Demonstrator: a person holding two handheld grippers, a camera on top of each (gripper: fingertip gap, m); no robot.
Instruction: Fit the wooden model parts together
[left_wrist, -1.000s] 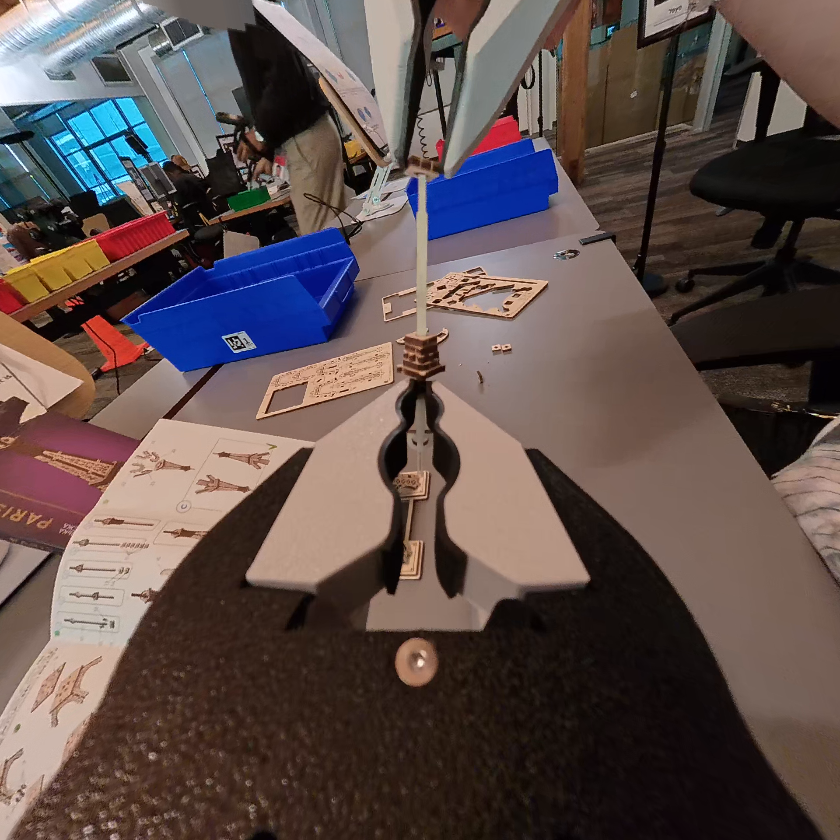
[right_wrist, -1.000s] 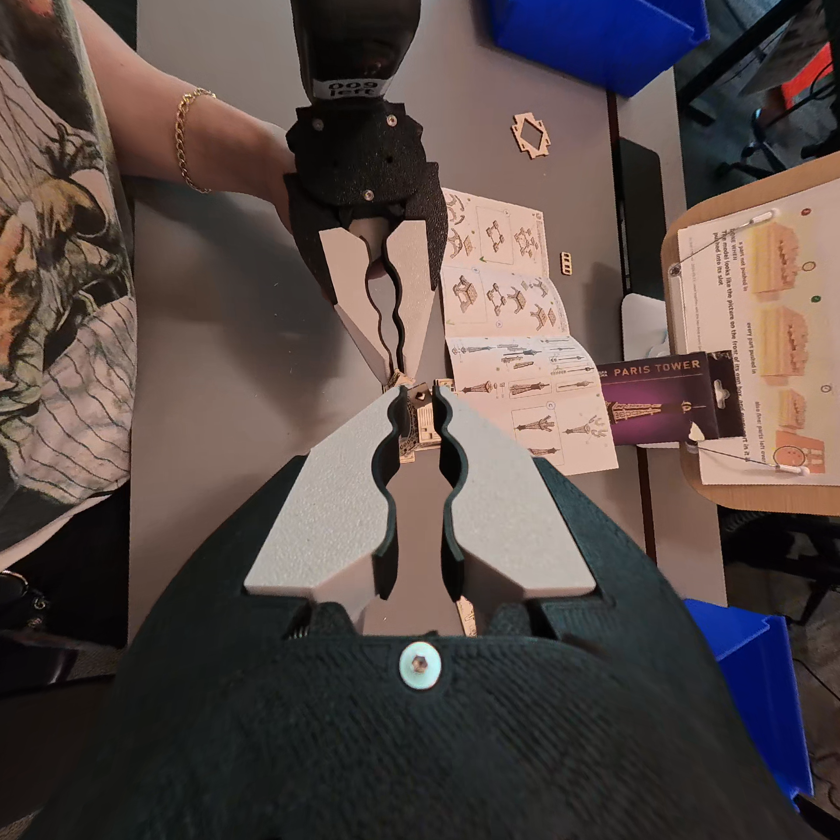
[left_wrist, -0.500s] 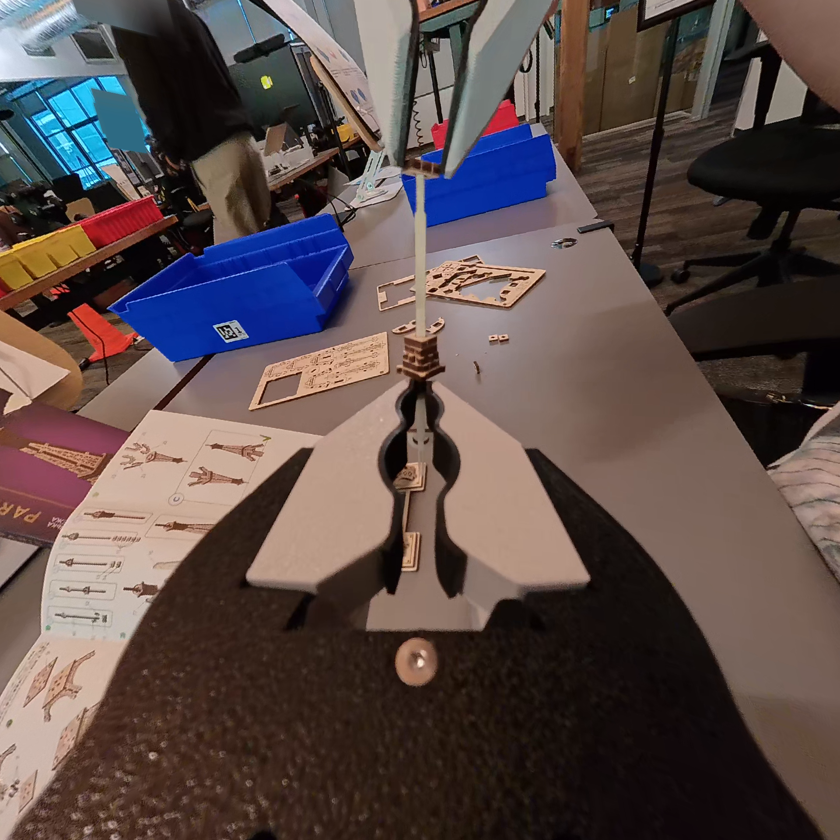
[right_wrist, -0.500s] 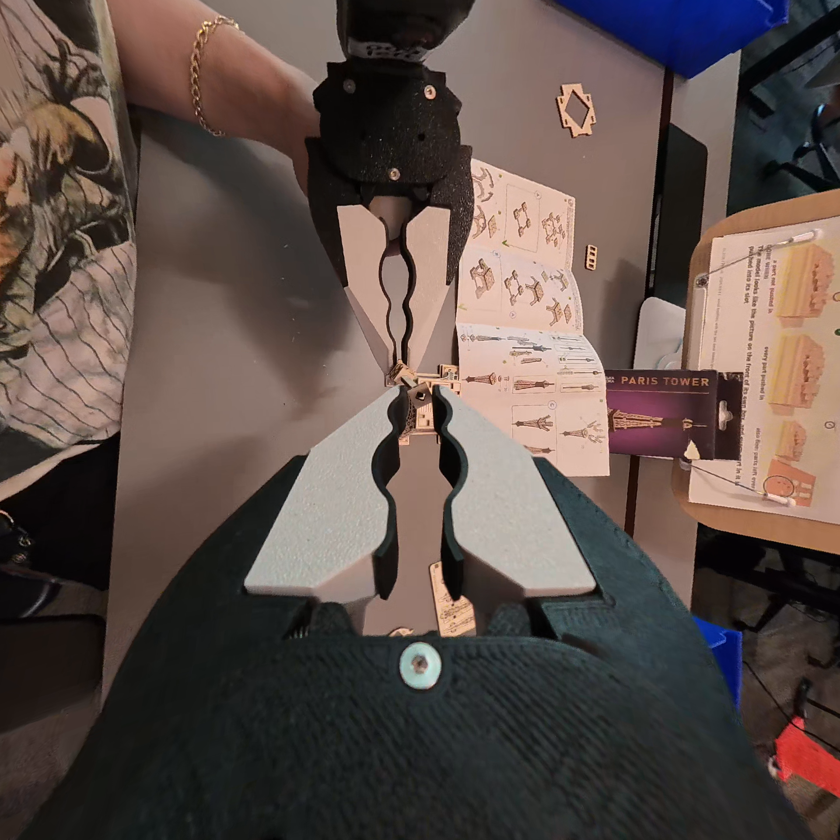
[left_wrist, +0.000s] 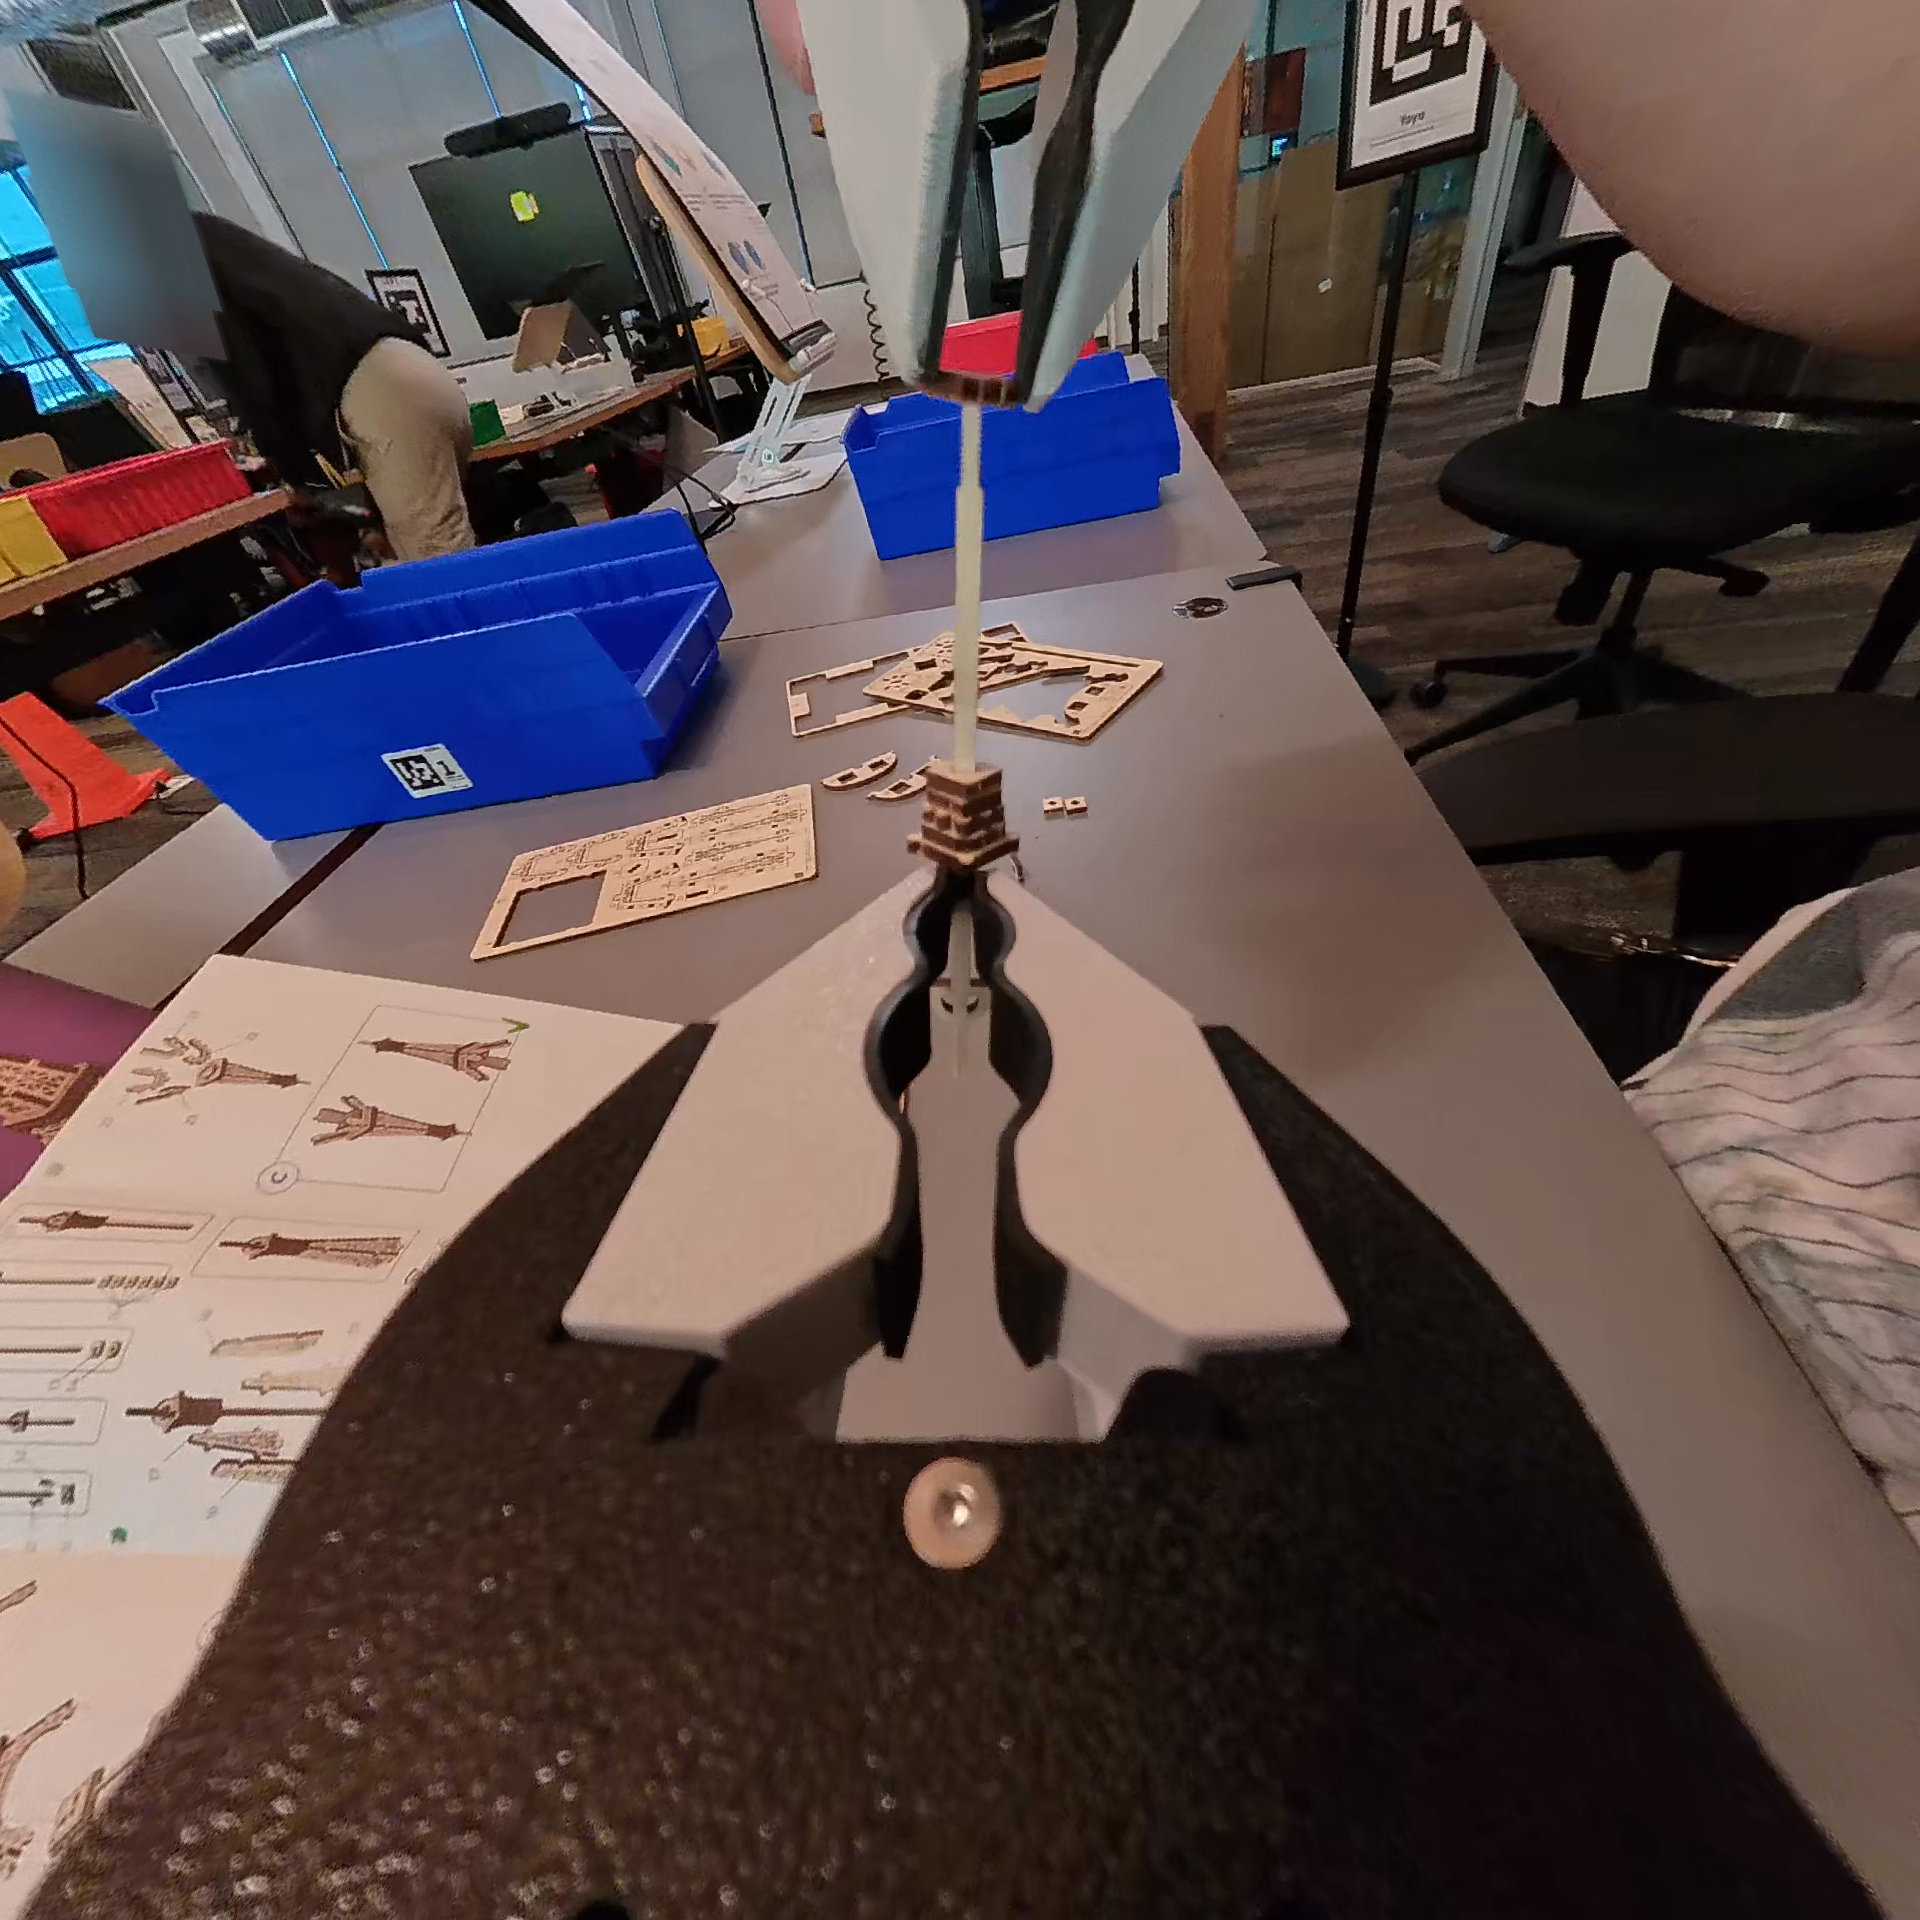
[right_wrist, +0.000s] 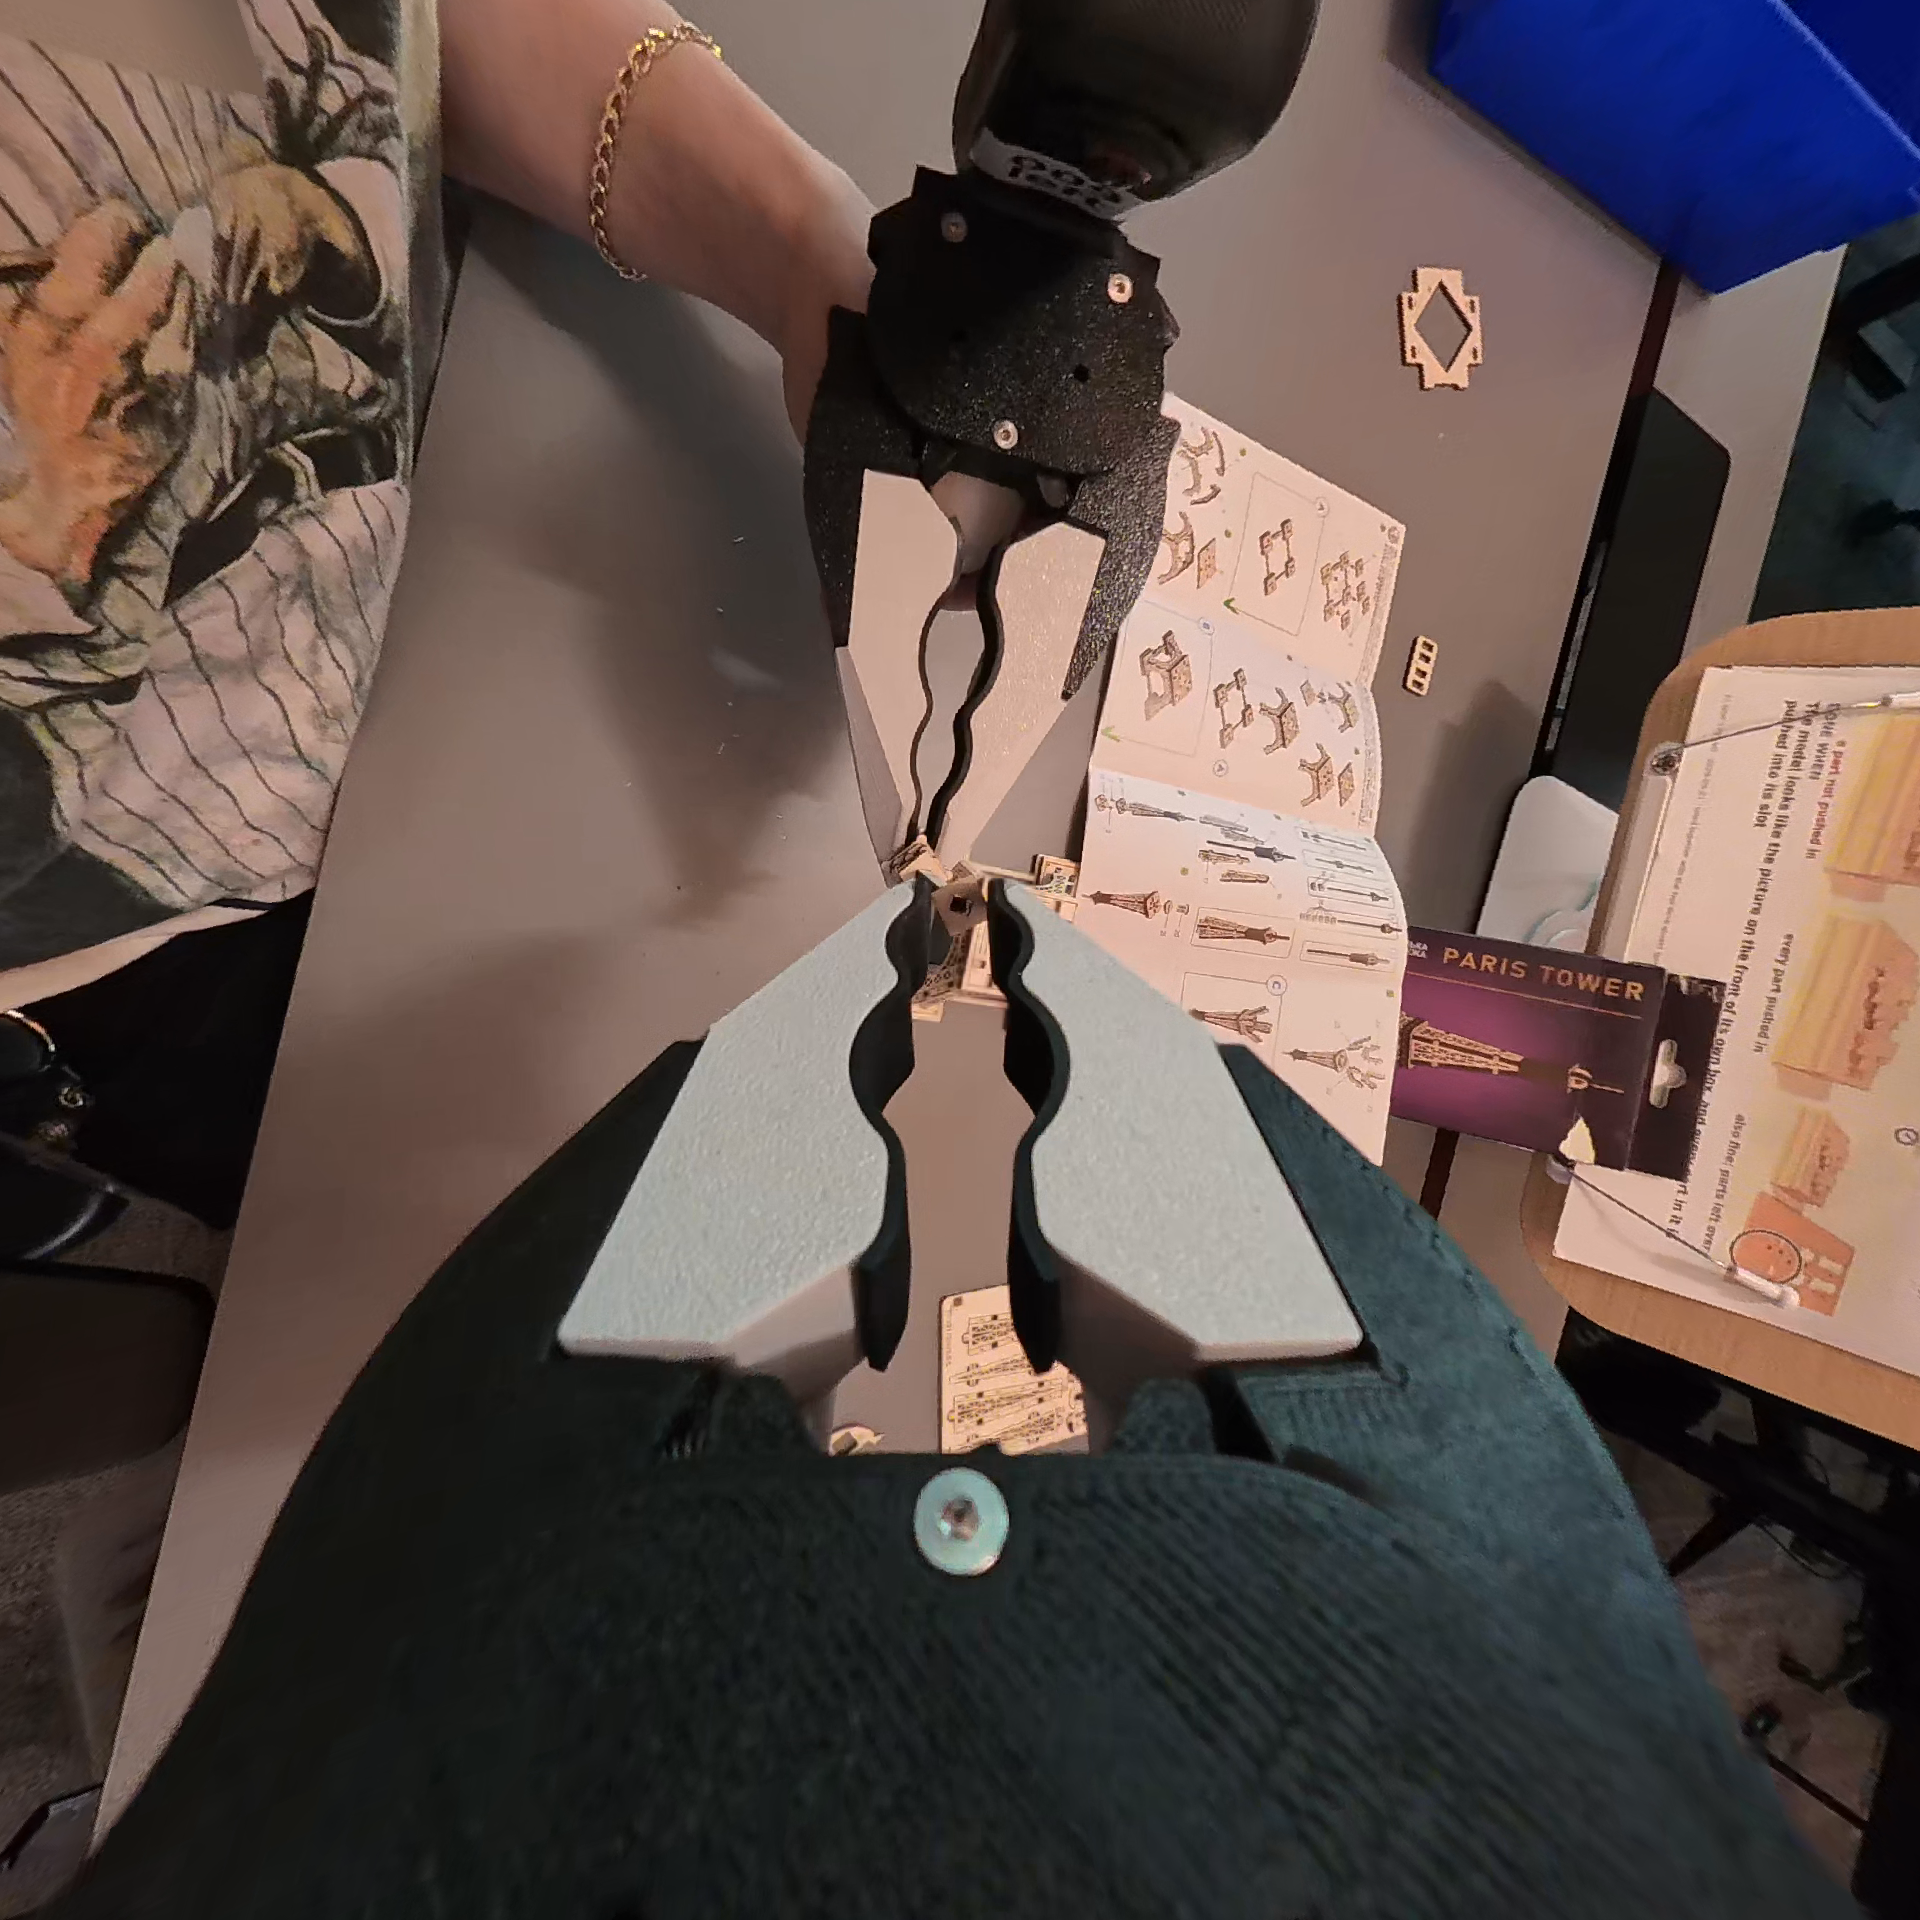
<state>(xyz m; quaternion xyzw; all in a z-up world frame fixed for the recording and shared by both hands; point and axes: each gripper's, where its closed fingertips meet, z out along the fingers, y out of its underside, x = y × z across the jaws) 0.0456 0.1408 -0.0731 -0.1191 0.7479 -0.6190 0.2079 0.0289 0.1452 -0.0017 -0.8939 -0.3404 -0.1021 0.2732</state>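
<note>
In the left wrist view my left gripper (left_wrist: 961, 878) is shut on the lower end of a thin pale wooden spire (left_wrist: 968, 582), which stands upright. A stack of small square wooden plates (left_wrist: 961, 821) sits on the spire just above my fingertips. My right gripper (left_wrist: 971, 379) comes down from above and is shut on a small square wooden plate (left_wrist: 971, 388) at the spire's top. In the right wrist view the right gripper (right_wrist: 956, 894) pinches that plate (right_wrist: 956, 916), and the left gripper (right_wrist: 920, 847) points toward it, tip to tip. Both are held above the grey table (left_wrist: 1247, 935).
Laser-cut part sheets (left_wrist: 665, 862) (left_wrist: 977, 675) and small loose pieces lie beyond the grippers. Two blue bins (left_wrist: 416, 696) (left_wrist: 1039, 468) stand farther back. An instruction sheet (left_wrist: 260, 1195), a purple package (right_wrist: 1538, 1039) and a clipboard (right_wrist: 1766, 935) are at the left. An office chair (left_wrist: 1662, 488) stands at the right.
Both grippers keep their hold. The left gripper has tilted up, so the pieces on the table no longer show between its fingers. In the right wrist view it has swung slightly clockwise.
</note>
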